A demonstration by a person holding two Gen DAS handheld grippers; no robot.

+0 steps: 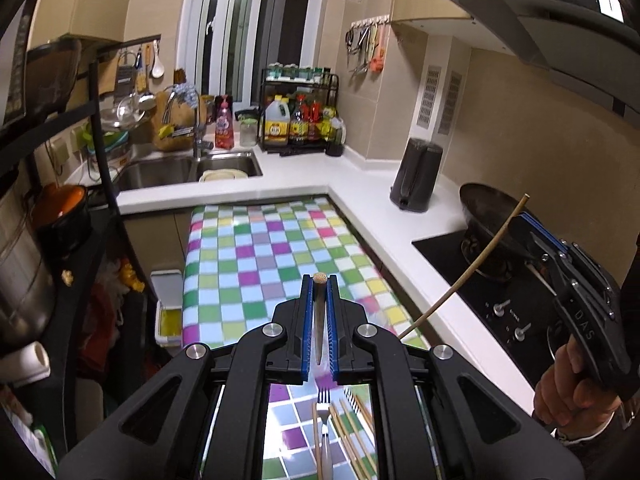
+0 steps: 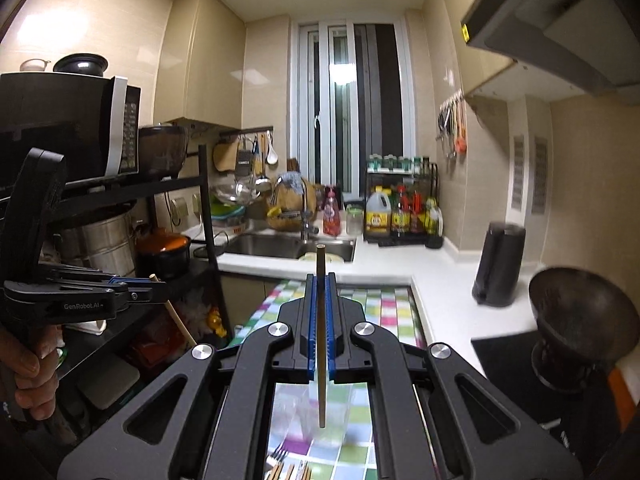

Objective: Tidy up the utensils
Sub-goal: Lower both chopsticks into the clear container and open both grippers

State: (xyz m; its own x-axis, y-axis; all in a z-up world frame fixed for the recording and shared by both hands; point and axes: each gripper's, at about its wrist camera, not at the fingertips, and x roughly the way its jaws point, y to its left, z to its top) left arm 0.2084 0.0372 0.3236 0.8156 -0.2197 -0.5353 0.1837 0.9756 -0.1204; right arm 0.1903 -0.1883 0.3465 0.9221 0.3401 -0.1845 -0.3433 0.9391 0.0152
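My left gripper (image 1: 319,280) is shut on a chopstick (image 1: 319,320), held above the checkered tablecloth (image 1: 260,256). Below it lie a fork (image 1: 325,420) and several wooden chopsticks (image 1: 352,432). My right gripper (image 2: 320,278) is shut on another thin wooden chopstick (image 2: 321,320), which stands nearly upright between the blue pads. That gripper also shows in the left wrist view (image 1: 524,216) at the right with its long chopstick (image 1: 472,272) slanting down. The left gripper shows in the right wrist view (image 2: 156,286) at the left. A fork (image 2: 276,458) and chopstick ends (image 2: 292,472) lie at the bottom.
A white counter (image 1: 360,184) wraps the table, with a sink (image 1: 188,168), a bottle rack (image 1: 298,120), a black kettle (image 1: 416,176) and a wok (image 1: 492,208) on the stove. A black shelf (image 1: 100,152) with pots stands left. A range hood (image 1: 540,20) hangs upper right.
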